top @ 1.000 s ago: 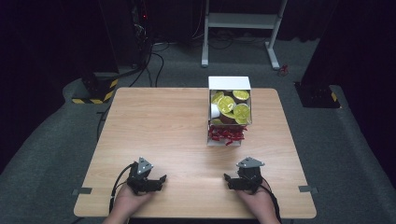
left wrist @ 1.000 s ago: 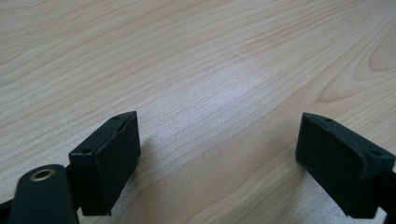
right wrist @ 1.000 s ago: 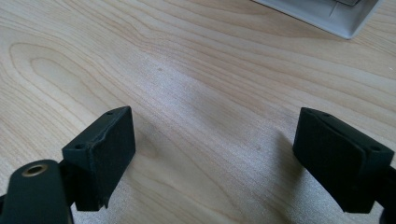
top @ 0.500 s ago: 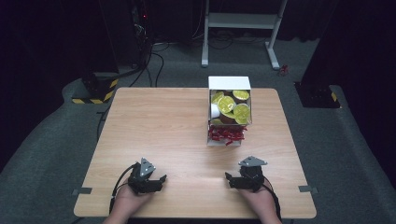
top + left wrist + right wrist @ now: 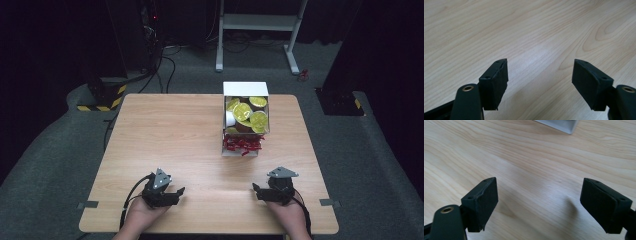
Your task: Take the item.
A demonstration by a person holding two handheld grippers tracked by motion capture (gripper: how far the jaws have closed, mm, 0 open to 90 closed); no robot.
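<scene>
My left gripper [image 5: 174,192] hovers low over the table's near left part, held by a hand. In the left gripper view its jaws [image 5: 540,67] stand apart over bare wood with nothing between them; they have just been closing a little. My right gripper [image 5: 258,192] is at the near right, and its jaws [image 5: 539,186] are wide open over bare wood. A white open box [image 5: 245,89] sits at the far right of the table. It holds gold-lidded cups [image 5: 258,120] and red wrapped pieces [image 5: 242,145].
The wooden table [image 5: 165,135] has its front edge just behind both hands. A corner of the white box [image 5: 560,123] shows at the top of the right gripper view. Beyond the table are a white stand [image 5: 260,22], cables and dark floor.
Both grippers have drifted slightly to the right near the front edge. The box and its contents have not moved.
</scene>
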